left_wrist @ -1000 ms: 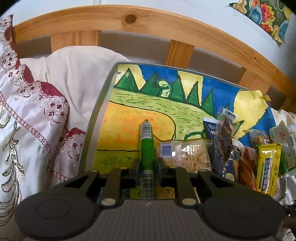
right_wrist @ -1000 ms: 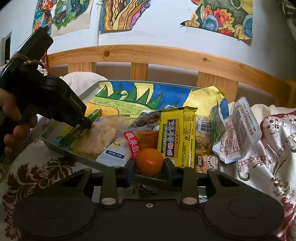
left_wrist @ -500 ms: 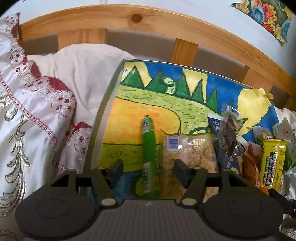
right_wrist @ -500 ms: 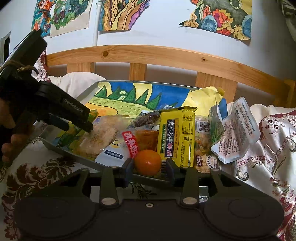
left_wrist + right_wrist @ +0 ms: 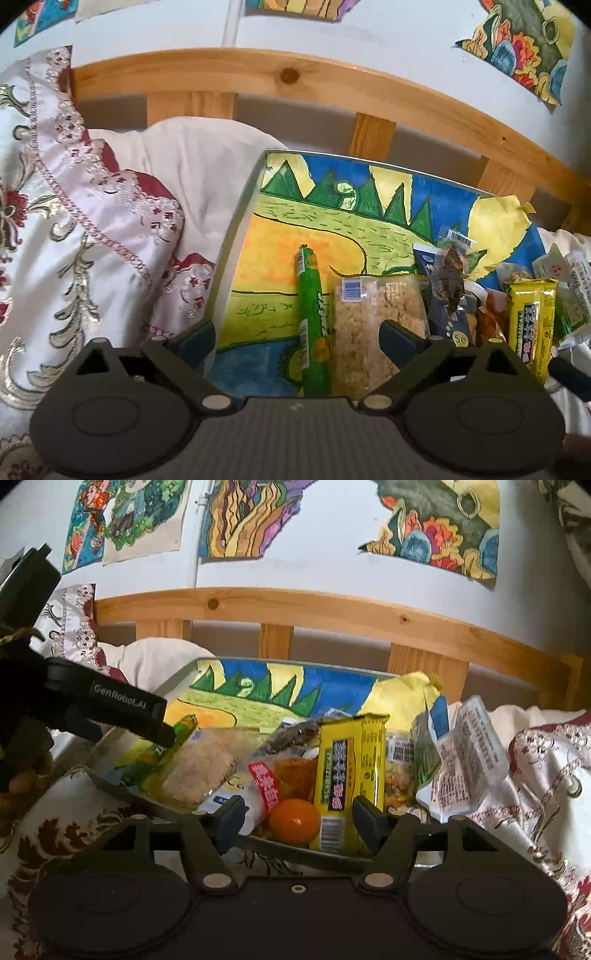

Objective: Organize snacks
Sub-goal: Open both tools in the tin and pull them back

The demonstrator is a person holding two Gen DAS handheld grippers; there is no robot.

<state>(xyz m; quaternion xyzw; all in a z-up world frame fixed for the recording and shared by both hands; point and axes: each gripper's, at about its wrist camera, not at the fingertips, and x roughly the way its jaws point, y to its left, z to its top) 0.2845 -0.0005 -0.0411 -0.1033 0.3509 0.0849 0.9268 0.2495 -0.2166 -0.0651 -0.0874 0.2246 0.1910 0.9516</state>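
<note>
My left tongs are spreading wide and grip nothing; the green stick snack lies flat between the tips, touching neither. It rests on the metal tray, which sits on the bed and is lined with a painted landscape sheet. The stick lies near the tray's left rim, and a clear packet of pale crumbly snack lies just beside it on the side away from that rim. Farther from the left rim come a dark blue packet and a yellow wrapped bar, crowded together toward the tray's right end.

My right tongs are also opening, about halfway, with the small orange between the tips at the tray's near edge; neither pad presses on it. The yellow bar stands just beside the orange, leaning up out of the tray, and a red-labelled clear packet lies on the orange's other side. White pouches spill over the tray's right end onto the embroidered bedspread. Beyond the tray's far rim runs the wooden headboard.
</note>
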